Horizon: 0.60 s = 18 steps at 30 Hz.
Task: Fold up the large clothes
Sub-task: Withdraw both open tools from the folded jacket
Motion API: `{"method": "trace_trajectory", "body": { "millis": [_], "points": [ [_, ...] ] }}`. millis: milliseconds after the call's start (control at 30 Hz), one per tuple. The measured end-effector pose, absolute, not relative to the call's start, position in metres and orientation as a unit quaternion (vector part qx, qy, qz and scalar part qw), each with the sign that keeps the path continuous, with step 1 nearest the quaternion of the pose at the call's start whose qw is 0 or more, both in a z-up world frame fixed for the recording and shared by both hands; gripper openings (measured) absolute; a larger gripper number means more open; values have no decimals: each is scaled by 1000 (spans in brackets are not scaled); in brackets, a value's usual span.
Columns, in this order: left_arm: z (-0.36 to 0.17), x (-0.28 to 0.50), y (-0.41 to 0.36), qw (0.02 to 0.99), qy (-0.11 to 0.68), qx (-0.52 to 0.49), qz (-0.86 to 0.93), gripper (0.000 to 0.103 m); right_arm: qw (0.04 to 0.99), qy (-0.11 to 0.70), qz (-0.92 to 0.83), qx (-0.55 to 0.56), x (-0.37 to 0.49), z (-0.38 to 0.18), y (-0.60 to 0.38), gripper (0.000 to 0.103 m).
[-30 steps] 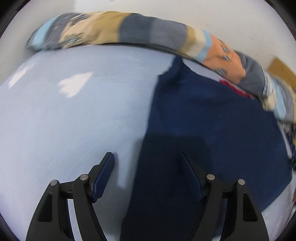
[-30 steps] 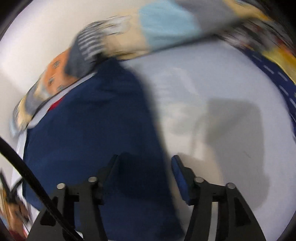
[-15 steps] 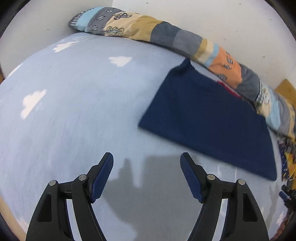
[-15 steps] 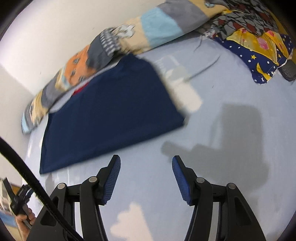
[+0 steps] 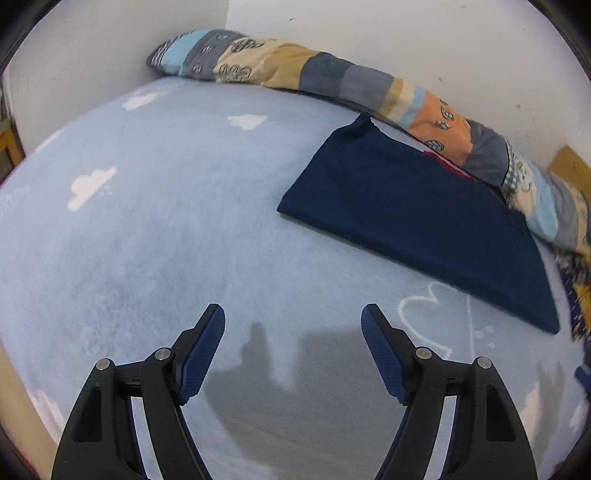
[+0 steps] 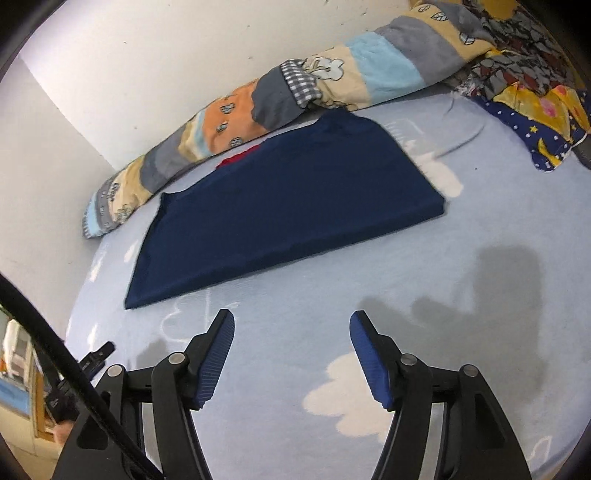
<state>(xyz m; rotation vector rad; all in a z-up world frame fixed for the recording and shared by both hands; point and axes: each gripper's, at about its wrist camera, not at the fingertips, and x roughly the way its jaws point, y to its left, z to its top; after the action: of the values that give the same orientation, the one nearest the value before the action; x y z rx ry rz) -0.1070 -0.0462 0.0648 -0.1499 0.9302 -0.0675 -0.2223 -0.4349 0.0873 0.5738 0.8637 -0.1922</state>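
Left tool (image 5: 291, 317): jaws spread wide with nothing between them, hanging over bare sheet, well short of the garment.
Bed sheet (image 5: 155, 229): pale blue with white cloud prints, covering the whole bed; the shadows of both tools fall on it.
Navy garment (image 5: 417, 218): folded into a flat rectangle, lying on the sheet toward the wall, its far edge just beside the long pillow; in the left wrist view it sits up and to the right of the tool, in the right wrist view (image 6: 284, 214) up and to the left.
Red cloth (image 6: 238, 159): a small strip showing at the garment's far edge, against the pillow.
Long patchwork pillow (image 5: 332, 77): stretched along the white wall (image 5: 406, 33) behind the garment, in bands of grey, cream, light blue and orange.
Right tool (image 6: 291, 319): jaws opening, nothing between them, over bare sheet near the garment's close edge but apart from it.
Patterned quilt (image 6: 532, 99): bunched at the far right corner of the bed, yellow, dark blue and grey.
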Motion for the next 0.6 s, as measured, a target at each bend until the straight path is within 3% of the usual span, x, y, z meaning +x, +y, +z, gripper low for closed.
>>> {"method": "trace_trajectory", "body": {
  "millis": [600],
  "points": [
    [52,-87,-40,881,464,-86,-37,76,831,385,-141,375,-242,73,-513,70]
  ]
}}
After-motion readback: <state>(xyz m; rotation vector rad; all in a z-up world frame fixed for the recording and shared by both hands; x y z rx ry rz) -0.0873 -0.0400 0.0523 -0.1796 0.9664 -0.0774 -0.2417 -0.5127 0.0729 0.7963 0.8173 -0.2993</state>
